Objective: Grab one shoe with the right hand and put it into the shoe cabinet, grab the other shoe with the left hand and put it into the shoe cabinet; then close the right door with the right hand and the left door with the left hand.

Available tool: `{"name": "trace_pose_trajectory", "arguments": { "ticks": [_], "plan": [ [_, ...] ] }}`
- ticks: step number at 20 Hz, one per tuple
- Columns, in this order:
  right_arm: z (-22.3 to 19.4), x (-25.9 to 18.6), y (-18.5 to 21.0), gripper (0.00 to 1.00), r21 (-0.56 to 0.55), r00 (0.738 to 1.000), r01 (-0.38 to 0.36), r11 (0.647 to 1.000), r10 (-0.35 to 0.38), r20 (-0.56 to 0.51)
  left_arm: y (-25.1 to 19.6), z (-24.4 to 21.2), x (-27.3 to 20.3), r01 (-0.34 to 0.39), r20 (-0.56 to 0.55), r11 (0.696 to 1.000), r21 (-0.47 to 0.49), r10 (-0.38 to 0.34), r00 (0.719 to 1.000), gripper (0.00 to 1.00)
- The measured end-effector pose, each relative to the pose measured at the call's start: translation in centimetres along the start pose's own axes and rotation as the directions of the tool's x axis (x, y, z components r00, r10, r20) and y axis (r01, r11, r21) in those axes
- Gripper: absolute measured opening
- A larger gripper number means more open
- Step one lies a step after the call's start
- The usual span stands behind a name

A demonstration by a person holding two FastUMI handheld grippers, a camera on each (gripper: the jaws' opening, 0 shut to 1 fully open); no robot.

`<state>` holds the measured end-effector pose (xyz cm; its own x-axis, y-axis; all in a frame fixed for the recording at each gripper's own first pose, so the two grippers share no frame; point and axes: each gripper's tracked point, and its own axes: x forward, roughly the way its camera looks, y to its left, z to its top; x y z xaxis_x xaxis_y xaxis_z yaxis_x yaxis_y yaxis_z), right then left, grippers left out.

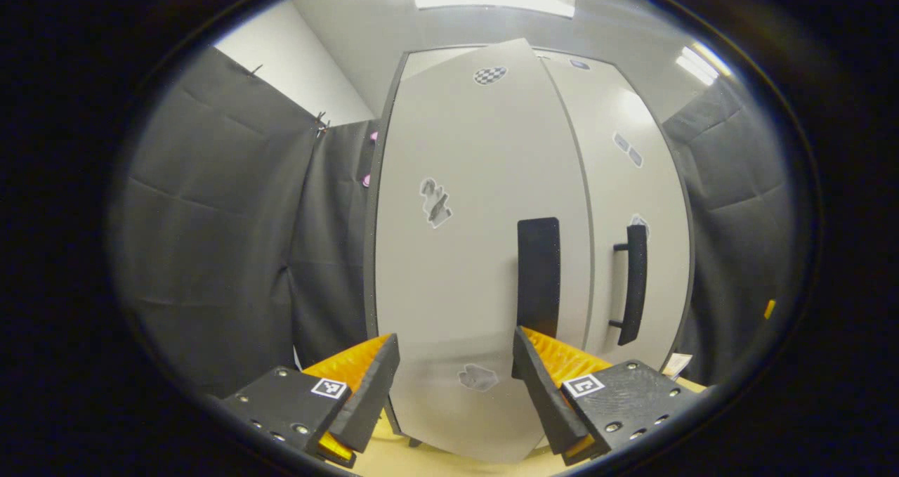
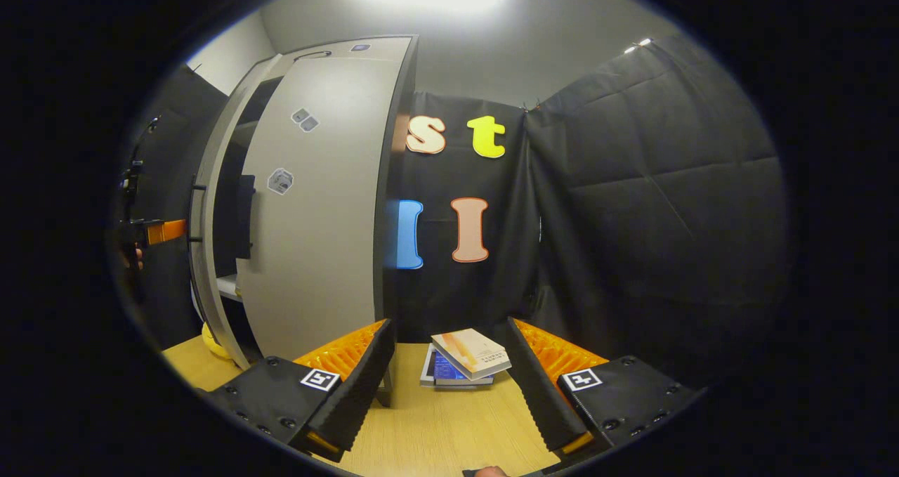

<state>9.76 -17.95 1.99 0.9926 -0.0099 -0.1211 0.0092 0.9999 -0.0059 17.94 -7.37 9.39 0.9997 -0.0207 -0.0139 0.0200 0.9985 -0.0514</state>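
Note:
The pale shoe cabinet's left door point(image 1: 456, 203) stands close in front of my left gripper point(image 1: 456, 386), which is open and holds nothing. The door's dark handle point(image 1: 539, 273) is just above the right fingertip. The door's top edge overlaps the right door point(image 1: 618, 203), so it looks slightly ajar. The right door's handle point(image 1: 635, 284) is farther right. In the right gripper view the right door point(image 2: 316, 217) lies flush, while the left door point(image 2: 207, 266) stands out with a dark gap. My right gripper point(image 2: 449, 386) is open and empty, off the cabinet's right corner. A yellow thing point(image 2: 214, 343) shows low at the cabinet's base.
A small stack of books point(image 2: 467, 357) lies on the wooden surface point(image 2: 435, 428) right of the cabinet. Black cloth walls point(image 2: 632, 217) close in behind and to both sides. The other gripper point(image 2: 151, 231), held by a hand, is at the far left by the left door.

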Motion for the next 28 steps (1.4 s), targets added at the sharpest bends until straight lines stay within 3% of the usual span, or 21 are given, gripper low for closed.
{"name": "trace_pose_trajectory", "arguments": {
  "ticks": [1,2,3,4,9,17,18,19,28],
  "plan": [
    [0.1,0.1,0.1,0.97,0.006,1.000,-0.015,1.000,0.015,0.004,0.0,-0.1,-0.1,-0.005,-0.004,1.000,0.014,0.005,1.000,1.00],
    [0.2,0.1,0.4,0.99,0.014,0.999,-0.036,0.999,0.036,0.004,0.0,0.0,-0.2,-0.022,-0.006,0.999,0.031,0.022,1.000,1.00],
    [0.4,0.2,0.7,0.99,0.017,0.998,-0.062,0.998,0.062,0.005,0.3,0.3,-0.4,-0.039,-0.005,0.998,0.046,0.039,0.999,0.93],
    [0.7,-0.1,1.0,0.99,0.015,0.997,-0.083,0.996,0.083,0.009,0.7,0.8,-0.9,-0.047,0.003,0.997,0.054,0.047,0.999,0.99],
    [2.3,-2.4,1.2,0.97,0.011,0.994,-0.095,0.995,0.095,0.050,2.3,1.9,-6.3,-0.044,0.005,0.996,0.076,0.044,0.999,1.00],
    [3.5,-8.2,1.9,0.99,-0.018,0.997,-0.046,0.999,0.047,0.065,6.5,3.1,-15.0,-0.008,-0.008,0.997,0.082,0.009,1.000,1.00],
    [3.6,-8.9,2.2,0.99,-0.018,0.997,-0.045,0.999,0.047,0.065,7.2,3.1,-15.9,-0.009,-0.013,0.997,0.081,0.010,1.000,1.00],
    [3.6,-9.5,2.5,0.99,-0.018,0.997,-0.046,0.999,0.047,0.063,7.8,3.1,-16.7,-0.009,-0.016,0.997,0.081,0.010,1.000,0.93],
    [4.2,-14.4,4.4,0.99,-0.036,0.996,-0.032,0.999,0.035,0.084,13.0,1.3,-22.9,-0.023,-0.051,0.998,0.059,0.026,0.998,0.93]
  ]
}}
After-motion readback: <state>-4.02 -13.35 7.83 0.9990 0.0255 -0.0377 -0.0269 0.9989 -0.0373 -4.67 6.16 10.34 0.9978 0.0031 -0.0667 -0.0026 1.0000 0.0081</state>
